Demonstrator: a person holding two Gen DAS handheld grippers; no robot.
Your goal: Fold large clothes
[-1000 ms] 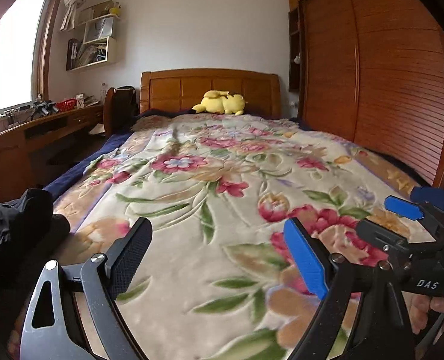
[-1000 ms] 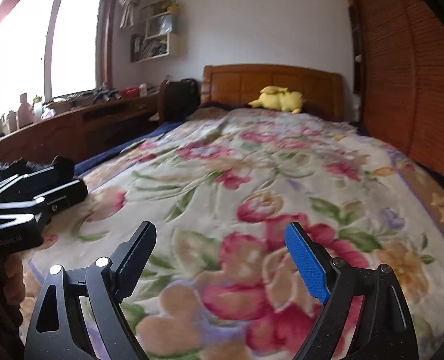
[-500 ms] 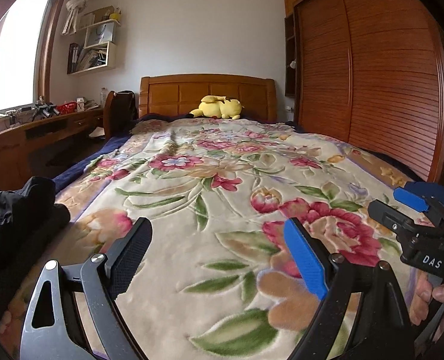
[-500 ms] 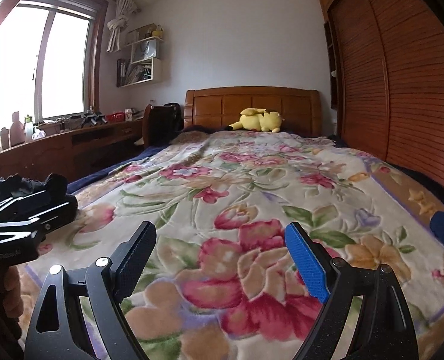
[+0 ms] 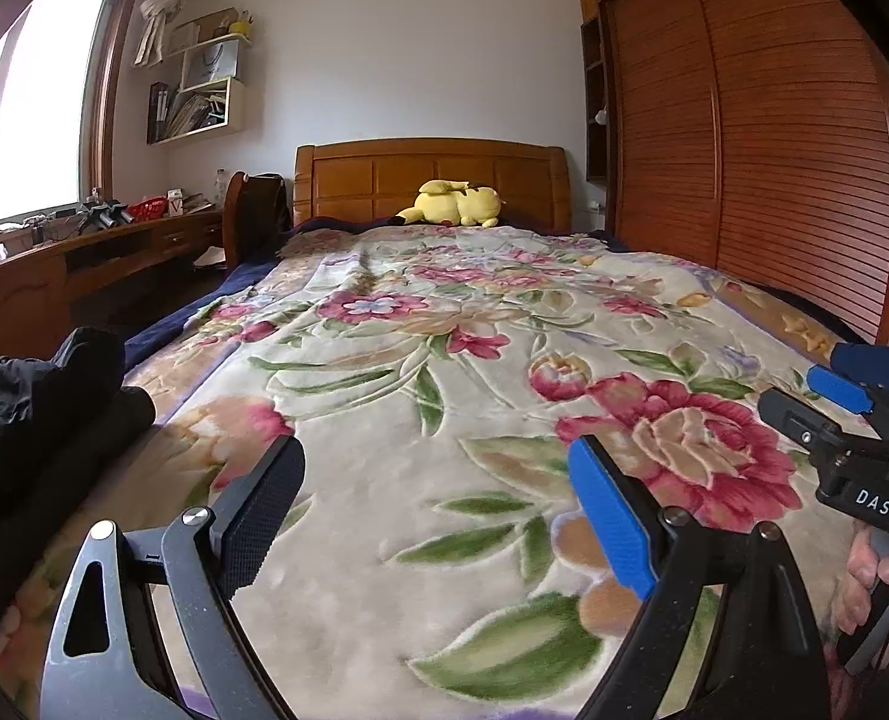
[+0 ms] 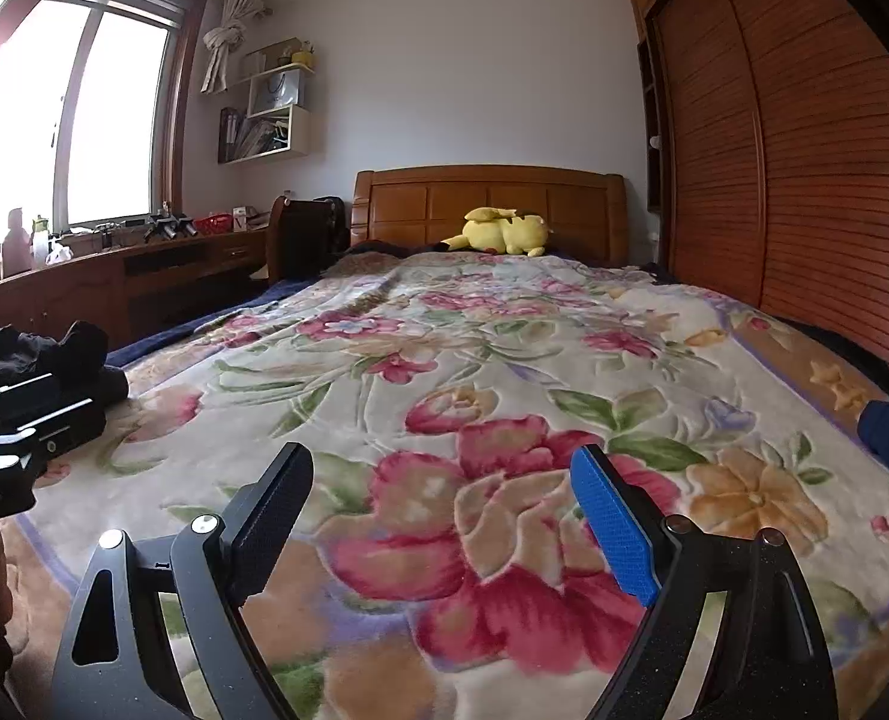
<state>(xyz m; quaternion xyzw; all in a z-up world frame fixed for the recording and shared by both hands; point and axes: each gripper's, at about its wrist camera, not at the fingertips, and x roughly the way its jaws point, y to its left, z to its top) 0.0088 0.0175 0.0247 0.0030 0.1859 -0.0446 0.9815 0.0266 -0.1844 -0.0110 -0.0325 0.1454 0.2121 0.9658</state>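
Fingers of left gripper (image 5: 435, 513) and right gripper (image 6: 441, 519) are standing apart, gripping nothing. Dark clothes (image 5: 36, 396) are lying at the bed's left edge. Risk: fingers pinching the blanket (image 5: 444, 360) along with them.

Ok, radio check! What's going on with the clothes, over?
Both hand-held grippers open, empty: left, right. Dark clothes heaped unfolded at bed's left edge. Nothing blocking.
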